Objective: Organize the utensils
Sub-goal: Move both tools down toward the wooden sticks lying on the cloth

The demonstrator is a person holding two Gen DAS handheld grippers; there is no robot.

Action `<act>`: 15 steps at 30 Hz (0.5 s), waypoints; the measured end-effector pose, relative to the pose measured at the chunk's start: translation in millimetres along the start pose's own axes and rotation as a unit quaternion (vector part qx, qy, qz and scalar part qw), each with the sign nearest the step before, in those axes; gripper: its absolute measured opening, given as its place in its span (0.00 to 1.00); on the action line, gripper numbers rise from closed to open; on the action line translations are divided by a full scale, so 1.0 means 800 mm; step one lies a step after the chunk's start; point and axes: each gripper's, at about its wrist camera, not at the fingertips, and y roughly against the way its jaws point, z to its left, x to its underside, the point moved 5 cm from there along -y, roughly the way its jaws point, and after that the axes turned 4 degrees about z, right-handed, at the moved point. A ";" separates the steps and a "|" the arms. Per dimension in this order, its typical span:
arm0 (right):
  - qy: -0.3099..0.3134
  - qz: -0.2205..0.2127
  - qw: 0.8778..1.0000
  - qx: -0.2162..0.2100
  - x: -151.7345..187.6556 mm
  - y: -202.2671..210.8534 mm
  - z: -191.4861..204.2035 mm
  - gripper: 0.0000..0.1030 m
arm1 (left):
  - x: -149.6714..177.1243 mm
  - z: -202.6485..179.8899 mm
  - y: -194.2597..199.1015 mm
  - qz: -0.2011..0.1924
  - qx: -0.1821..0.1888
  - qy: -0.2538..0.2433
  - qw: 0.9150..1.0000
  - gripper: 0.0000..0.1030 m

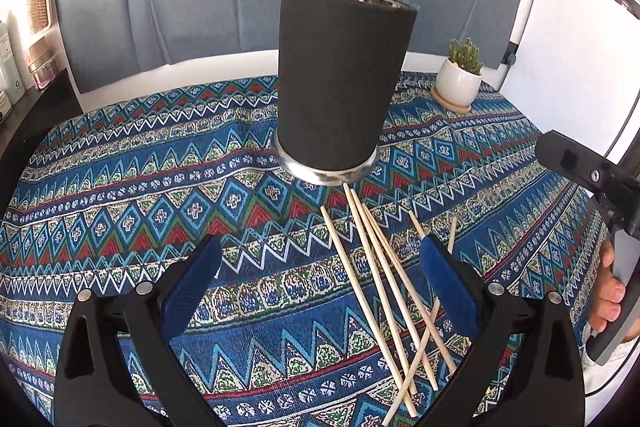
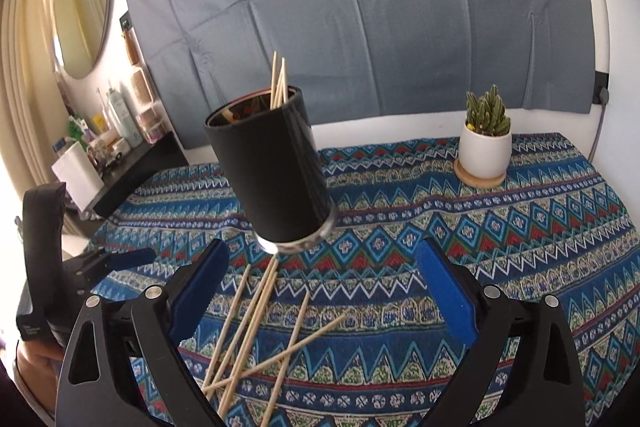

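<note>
Both grippers stood spread wide with nothing between their blue pads. No earlier view was available, so only the present state is recorded.

Nearest the left gripper [image 1: 320,291], the loose wooden chopsticks [image 1: 384,291] lay flat on the patterned tablecloth [image 1: 120,187], just ahead of and partly beneath its right-hand finger. Their long axes ran roughly away from the gripper toward the holder, fanned slightly, with one stick crossing the others on a diagonal.

In the right wrist view the same chopsticks [image 2: 256,323] lay ahead of the right gripper [image 2: 320,291] and toward its left-hand finger, again pointing mostly away from it. The crossed stick ran out to the right, toward the gap between the fingers.

Judgement: each gripper was about equally near the pile. The left gripper had the sticks on its right side, the right gripper on its left. A pinch across the sticks' long axis appeared to suit either one, and the crossed stick would likely need separate handling.

Beyond the pile, touching the far ends of several sticks, stood the black cylindrical utensil holder [image 1: 340,83], upright on the table, directly ahead of both grippers. A few chopsticks already stood in it, tips showing above the rim.

Farther off, to the right of both grippers, a small potted cactus [image 2: 485,143] sat on a wooden coaster. A grey backdrop cloth [image 2: 360,7] hung behind.
</note>
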 end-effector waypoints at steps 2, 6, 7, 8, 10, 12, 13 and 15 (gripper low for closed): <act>-0.002 0.036 0.999 0.002 0.019 -0.009 -0.004 0.90 | 0.008 -0.001 -0.010 0.012 0.002 0.002 1.000 0.94; 0.014 0.098 0.995 0.017 0.056 -0.024 -0.005 0.90 | 0.022 -0.004 -0.027 0.034 0.004 -0.003 0.999 0.94; 0.019 0.110 0.994 0.023 0.064 -0.027 -0.005 0.90 | 0.024 -0.004 -0.030 0.038 0.003 -0.006 0.999 0.94; 0.023 0.120 0.992 0.028 0.072 -0.030 -0.004 0.90 | 0.026 -0.004 -0.032 0.040 0.003 -0.008 0.999 0.94; 0.030 0.136 0.990 0.035 0.087 -0.034 -0.001 0.90 | 0.029 -0.002 -0.036 0.042 0.000 -0.009 0.999 0.94; 0.038 0.152 0.987 0.038 0.099 -0.040 0.003 0.90 | 0.031 0.001 -0.038 0.041 -0.004 -0.009 0.999 0.94; 0.043 0.160 0.985 0.041 0.105 -0.044 0.006 0.90 | 0.032 0.003 -0.039 0.042 -0.004 -0.008 0.999 0.94; 0.055 0.173 0.982 0.049 0.118 -0.053 0.010 0.90 | 0.033 0.006 -0.045 0.047 -0.005 -0.004 0.999 0.94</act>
